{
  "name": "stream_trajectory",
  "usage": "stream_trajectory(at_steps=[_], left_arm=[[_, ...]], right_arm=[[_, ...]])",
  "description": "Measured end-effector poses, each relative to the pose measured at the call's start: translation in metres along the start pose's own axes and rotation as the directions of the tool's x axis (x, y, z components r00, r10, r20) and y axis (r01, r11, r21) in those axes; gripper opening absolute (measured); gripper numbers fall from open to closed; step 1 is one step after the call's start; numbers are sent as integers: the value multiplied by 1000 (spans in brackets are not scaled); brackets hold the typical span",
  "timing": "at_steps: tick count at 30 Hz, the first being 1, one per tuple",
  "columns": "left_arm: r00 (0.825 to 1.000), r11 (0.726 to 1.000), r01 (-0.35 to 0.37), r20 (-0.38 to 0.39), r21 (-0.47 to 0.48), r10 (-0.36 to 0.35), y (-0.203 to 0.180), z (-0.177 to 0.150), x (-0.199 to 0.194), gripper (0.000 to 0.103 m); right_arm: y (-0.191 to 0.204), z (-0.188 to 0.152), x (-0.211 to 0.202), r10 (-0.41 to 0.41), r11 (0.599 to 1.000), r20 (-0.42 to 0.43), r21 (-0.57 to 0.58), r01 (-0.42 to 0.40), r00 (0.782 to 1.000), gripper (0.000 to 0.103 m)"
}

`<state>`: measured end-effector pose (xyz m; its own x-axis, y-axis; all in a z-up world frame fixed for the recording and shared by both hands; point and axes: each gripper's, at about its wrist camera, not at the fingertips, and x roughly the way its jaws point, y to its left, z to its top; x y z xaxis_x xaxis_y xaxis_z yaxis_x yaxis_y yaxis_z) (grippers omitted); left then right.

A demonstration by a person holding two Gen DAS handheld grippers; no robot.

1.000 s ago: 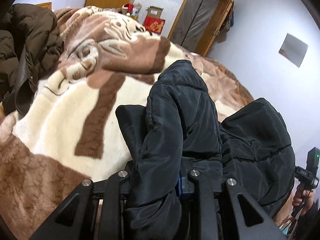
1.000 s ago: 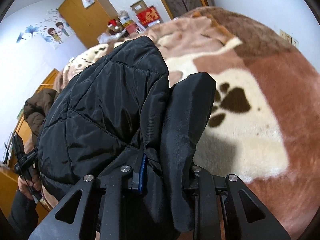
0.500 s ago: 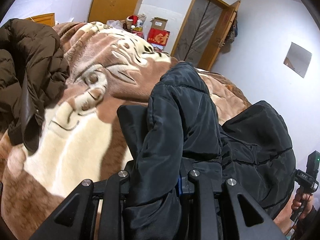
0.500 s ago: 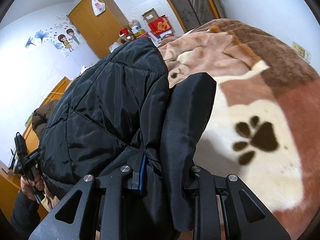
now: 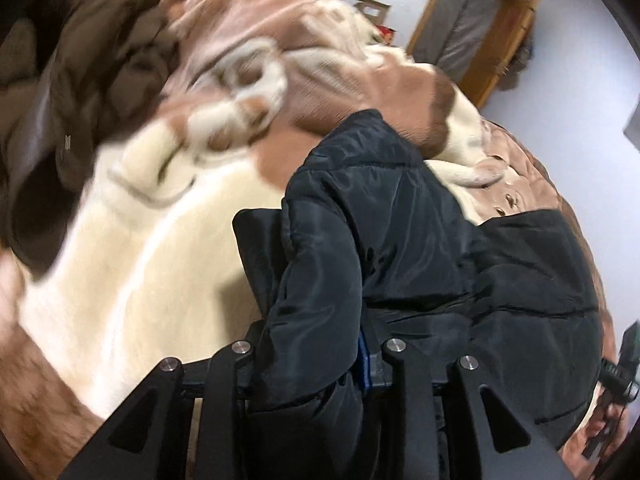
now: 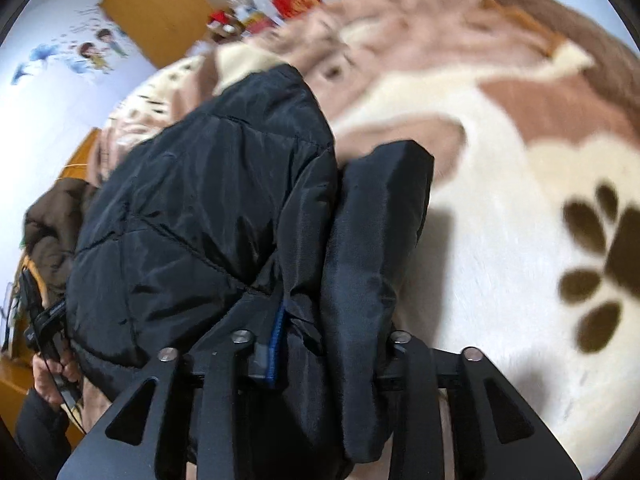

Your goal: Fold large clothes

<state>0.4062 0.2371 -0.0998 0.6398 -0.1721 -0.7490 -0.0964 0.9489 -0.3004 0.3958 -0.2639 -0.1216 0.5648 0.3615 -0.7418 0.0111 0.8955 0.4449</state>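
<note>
Your black puffer jacket [image 5: 420, 248] was bunched into thick, shiny quilted folds, clamped between the fingers of your left gripper [image 5: 316, 356] and rising ahead of them, with the rest of it ballooning off to that claw's right. From your right gripper [image 6: 320, 344] the same jacket [image 6: 208, 208] was pinched the same way, its stitched bulk swelling up and to the claw's left, while a smooth, flat flap stood upright against the right finger. A thin blue edge showed inside the folds at each claw's mouth.
</note>
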Motion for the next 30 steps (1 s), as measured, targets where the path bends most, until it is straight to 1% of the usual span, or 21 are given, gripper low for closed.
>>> stream_trajectory(at_steps=[2,3,5,7,9,10,12,14,16,17,18,19,21,22,23,25,27,30], left_arm=[[1000,1000,-2,5,-17,2,6,-5,4,39],[1000,1000,-4,5,-24,4,8,-6,4,41],[1000,999,-21,4,-47,21,9,-3,1,50],[1000,998,-23,-1,-66,23,11,-2,-7,51],[999,996,-35,10,-76,36,12,0,-19,52],[999,996,-39,24,-77,41,13,1,-26,53],[996,996,-49,70,-75,54,13,0,-45,53],[991,995,-58,116,-79,67,13,-2,-63,54],[987,996,-41,153,-76,52,10,-5,-77,54],[987,997,-26,159,-66,36,6,-7,-80,55],[988,999,-18,153,-43,24,1,-9,-80,55],[990,1000,-24,141,-11,26,-5,-11,-75,55],[994,998,-46,99,38,42,-14,-18,-62,55],[997,998,-52,67,43,49,-15,-21,-52,55],[997,997,-67,39,39,65,-15,-25,-44,55],[996,996,-85,12,16,85,-14,-31,-38,55],[996,996,-84,25,15,84,-18,-36,-47,55],[994,995,-93,56,48,90,-33,-45,-70,55]], right_arm=[[-1,-1,-1,3,1000,2,-7,-3,1000,43],[-1,0,-3,-3,1000,-1,-7,3,1000,47],[-1,1,-9,-11,1000,-5,1,11,1000,50],[-2,1,-23,-28,1000,0,11,28,1000,50],[-6,3,-37,-28,999,23,33,27,999,50],[-8,3,-47,-25,999,43,45,23,999,50],[-4,-3,-64,-52,998,87,47,48,995,51],[3,-9,-81,-63,998,133,22,61,989,51],[14,-13,-90,-62,998,154,-20,66,986,51],[22,-17,-93,-72,995,167,-56,82,983,50],[31,-21,-93,-87,990,183,-96,106,979,50],[39,-25,-88,-88,986,182,-126,112,979,50],[42,-28,-70,-80,986,123,-135,97,989,50],[42,-31,-57,-93,985,83,-137,104,992,50],[42,-31,-47,-118,982,62,-145,125,991,50],[40,-34,-39,-146,978,35,-148,150,989,50],[39,-36,-49,-141,979,47,-144,146,989,50],[46,-42,-72,-151,972,87,-170,164,985,50]])
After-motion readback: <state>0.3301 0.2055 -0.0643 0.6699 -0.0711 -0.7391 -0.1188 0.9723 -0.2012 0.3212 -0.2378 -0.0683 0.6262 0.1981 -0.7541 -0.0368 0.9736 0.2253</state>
